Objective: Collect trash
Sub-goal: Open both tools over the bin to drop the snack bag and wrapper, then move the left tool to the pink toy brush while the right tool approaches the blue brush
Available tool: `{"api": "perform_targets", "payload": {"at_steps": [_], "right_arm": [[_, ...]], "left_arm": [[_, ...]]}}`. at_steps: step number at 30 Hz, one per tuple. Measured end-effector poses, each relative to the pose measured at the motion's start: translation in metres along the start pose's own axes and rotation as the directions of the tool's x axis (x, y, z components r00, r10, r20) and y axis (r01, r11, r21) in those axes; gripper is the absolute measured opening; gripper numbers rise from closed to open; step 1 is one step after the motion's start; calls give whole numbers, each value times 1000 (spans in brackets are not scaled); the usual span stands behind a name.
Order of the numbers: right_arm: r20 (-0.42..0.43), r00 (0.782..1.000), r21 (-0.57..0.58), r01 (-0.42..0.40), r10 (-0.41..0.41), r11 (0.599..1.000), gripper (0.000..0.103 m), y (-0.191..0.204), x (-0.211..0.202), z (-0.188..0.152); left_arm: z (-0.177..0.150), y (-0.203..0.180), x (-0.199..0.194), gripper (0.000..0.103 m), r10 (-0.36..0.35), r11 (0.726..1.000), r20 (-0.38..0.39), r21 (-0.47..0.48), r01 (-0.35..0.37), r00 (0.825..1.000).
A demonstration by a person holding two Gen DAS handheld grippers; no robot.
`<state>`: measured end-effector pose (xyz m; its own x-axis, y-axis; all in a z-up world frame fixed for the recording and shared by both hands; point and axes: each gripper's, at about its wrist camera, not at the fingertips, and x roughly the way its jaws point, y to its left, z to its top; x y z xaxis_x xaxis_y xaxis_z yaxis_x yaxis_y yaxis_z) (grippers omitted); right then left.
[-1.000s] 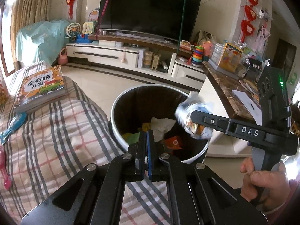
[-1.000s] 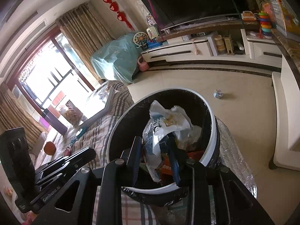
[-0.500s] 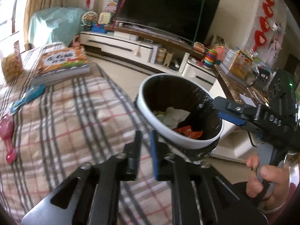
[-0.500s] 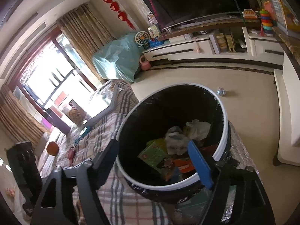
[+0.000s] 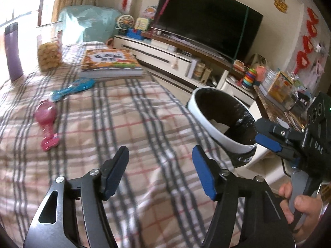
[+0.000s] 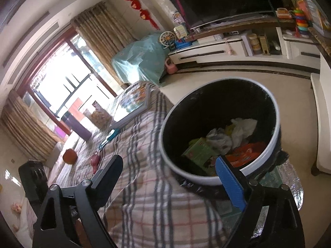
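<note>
A white-rimmed bin (image 6: 194, 178) with a black liner stands against the plaid-covered table (image 6: 157, 206). Inside lie a crumpled white paper (image 6: 242, 127), a silvery bag (image 6: 219, 141), a green packet (image 6: 198, 153) and an orange wrapper (image 6: 246, 155). My right gripper (image 6: 169, 162) hovers at the bin's near rim, its jaws opening with nothing between them; a hand holds it (image 5: 258, 132) beside the bin (image 5: 217, 136). My left gripper (image 5: 160, 155) is over the plaid cloth (image 5: 124, 124), left of the bin, jaws opening and empty.
On the cloth lie a thick picture book (image 5: 109, 62), a blue brush (image 5: 72, 87) and a pink toy (image 5: 46, 122). A snack jar (image 5: 48, 49) and a purple flask (image 5: 12, 53) stand at the far edge. A TV (image 5: 206, 31) and low cabinet line the back wall.
The right gripper opened and let go of the white bag, which dropped into the bin. The left gripper swung left, away from the bin and over the cloth, and opened.
</note>
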<state>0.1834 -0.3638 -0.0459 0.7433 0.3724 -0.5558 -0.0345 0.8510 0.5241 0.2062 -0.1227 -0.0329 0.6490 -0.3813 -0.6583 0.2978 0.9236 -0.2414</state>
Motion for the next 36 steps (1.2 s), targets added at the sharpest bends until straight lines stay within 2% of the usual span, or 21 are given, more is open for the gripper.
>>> {"api": "perform_targets", "payload": {"at_steps": [10,16,22,30,36], "right_arm": [[-39,999,-72,-33,30,997,93,40,13,-23],[-66,997,-110,-55,48,992,97,62,24,-35],[-92,993,-144,-80,67,986,98,79,37,-46],[-102,992,-166,-96,80,981,97,90,51,-53],[-100,991,-189,-111,93,976,97,98,56,-54]], "left_arm": [[-15,49,-27,72,75,993,16,-97,-73,997],[-24,80,-39,75,122,980,15,-162,-118,992],[-27,101,-45,75,165,969,6,-189,-161,986],[-17,116,-36,75,213,959,-12,-188,-212,977],[5,125,-11,75,254,953,-27,-162,-255,967]]}}
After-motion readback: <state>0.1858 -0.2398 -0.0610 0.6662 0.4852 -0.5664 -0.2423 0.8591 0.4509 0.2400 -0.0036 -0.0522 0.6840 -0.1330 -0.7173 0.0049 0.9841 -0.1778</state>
